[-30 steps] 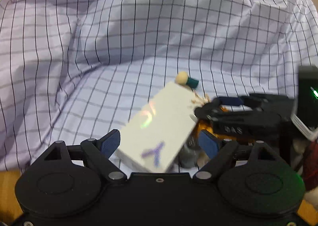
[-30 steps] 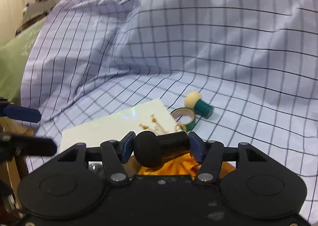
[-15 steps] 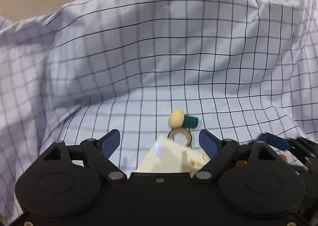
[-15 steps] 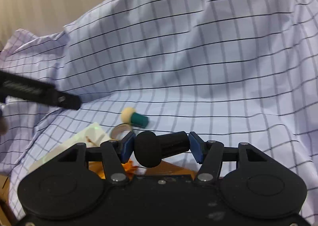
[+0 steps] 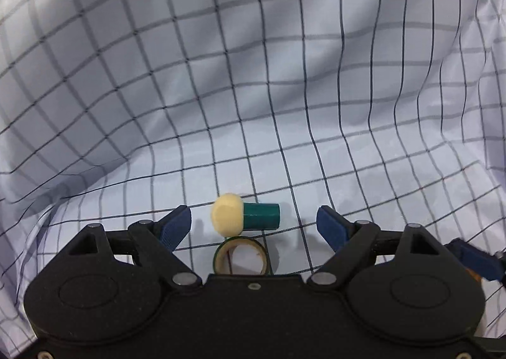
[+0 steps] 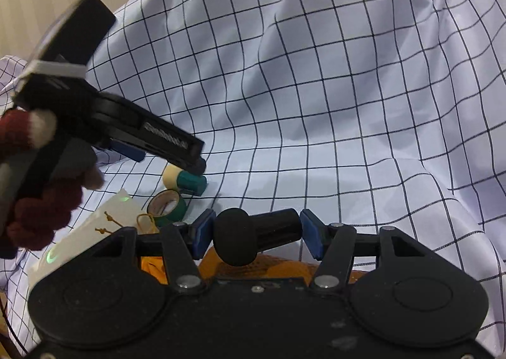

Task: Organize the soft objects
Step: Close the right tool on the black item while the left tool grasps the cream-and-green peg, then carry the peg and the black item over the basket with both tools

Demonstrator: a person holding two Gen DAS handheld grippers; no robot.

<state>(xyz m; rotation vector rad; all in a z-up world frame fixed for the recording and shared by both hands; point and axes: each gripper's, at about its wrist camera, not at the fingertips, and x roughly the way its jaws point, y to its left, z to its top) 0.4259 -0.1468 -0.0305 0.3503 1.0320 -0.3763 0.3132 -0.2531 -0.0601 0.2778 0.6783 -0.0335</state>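
A small toy with a cream cap and a teal stem (image 5: 245, 216) lies on its side on the checked cloth (image 5: 284, 90). My left gripper (image 5: 254, 223) hovers just above it, open, with a blue pad on either side and neither touching it. A green tape roll (image 5: 240, 256) sits just in front of the toy. My right gripper (image 6: 256, 234) is shut on a black cylinder with a foam head (image 6: 253, 235), held crosswise. In the right wrist view the left gripper (image 6: 164, 158) reaches down over the toy (image 6: 186, 180).
A white box (image 6: 95, 232) with a green glint lies at the left, with thin yellow bands (image 6: 145, 220) beside the tape roll (image 6: 167, 205). Orange fabric (image 6: 278, 265) lies under my right gripper. A hand in a dark red knitted sleeve (image 6: 41, 210) holds the left gripper. The cloth rises in folds behind.
My left gripper has swung from above the white box to above the cream and teal toy; the box has left its view. The right gripper rolled, still holding the black cylinder.
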